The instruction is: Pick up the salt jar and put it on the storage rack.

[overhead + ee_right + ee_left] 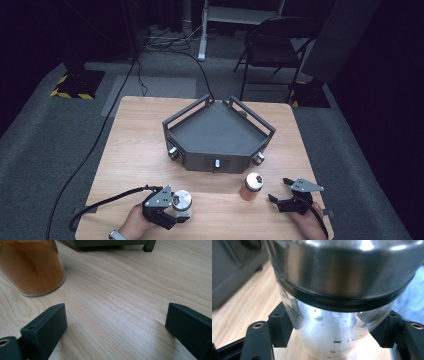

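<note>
Left gripper point(176, 212) clamped around a silver-lidded jar point(182, 202), right gripper point(280, 192) spread wide, orange jar point(251, 186) just left of it, grey tray point(218, 134) beyond both, wooden table point(135, 150).

Black two-jawed tool point(176, 216) with grey plate, trailing cable; wristband on left wrist.

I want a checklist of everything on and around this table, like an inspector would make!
Surface: wooden table, bare around the things.
Job's things: clear jar with a metal lid near the front left; orange jar to its right, standing free.
Clutter: grey tray at mid table, nothing seen inside.
Grippers: left gripper shut on the clear jar; right gripper open, beside the orange jar, not touching.
Cables: black cable trails from the left gripper; more on the floor.
Surroundings: folding chair, grey carpet, dark room.
</note>
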